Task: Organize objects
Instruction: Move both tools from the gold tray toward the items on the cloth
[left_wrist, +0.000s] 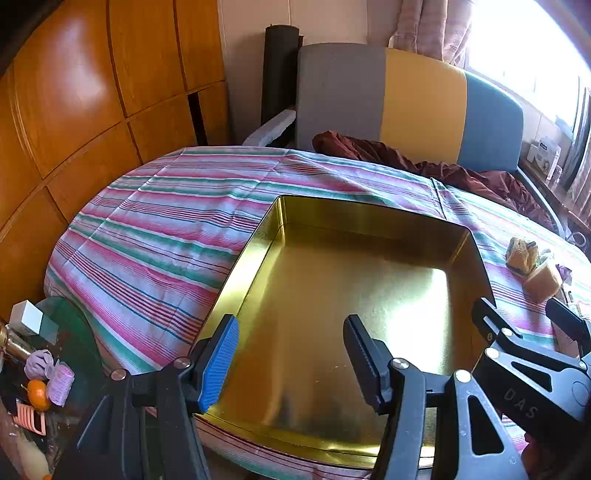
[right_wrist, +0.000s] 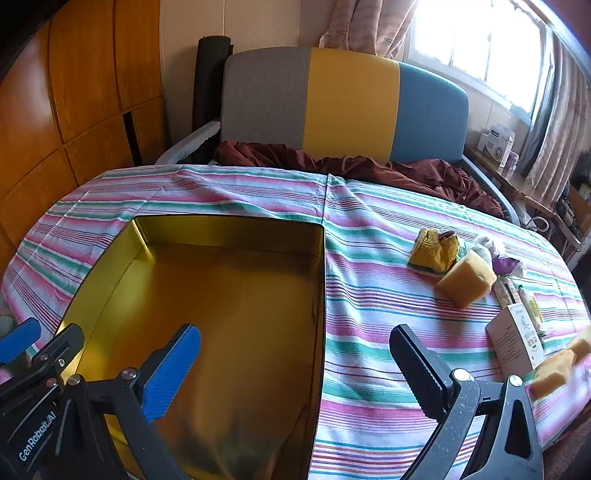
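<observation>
A wide gold metal tin (left_wrist: 258, 254) lies open and empty on the striped tablecloth; it also shows in the right wrist view (right_wrist: 110, 258). My left gripper (left_wrist: 291, 358) is open and empty above the tin's near part. My right gripper (right_wrist: 295, 365) is open and empty over the tin's right edge; it shows in the left wrist view (left_wrist: 532, 321) too. To the right lie a yellow sponge block (right_wrist: 466, 279), a yellow knitted piece (right_wrist: 436, 251), a white carton (right_wrist: 517, 341), wrapped sticks (right_wrist: 521, 299), another sponge (right_wrist: 554, 373) and a purple-white bundle (right_wrist: 506, 264).
A grey, yellow and blue sofa (right_wrist: 351, 103) with a dark red blanket (right_wrist: 369, 166) stands behind the table. Wooden panels (left_wrist: 74, 110) line the left wall. A low side table (left_wrist: 44, 369) at the left holds an orange and small clutter. A window shelf (right_wrist: 517, 177) is at the right.
</observation>
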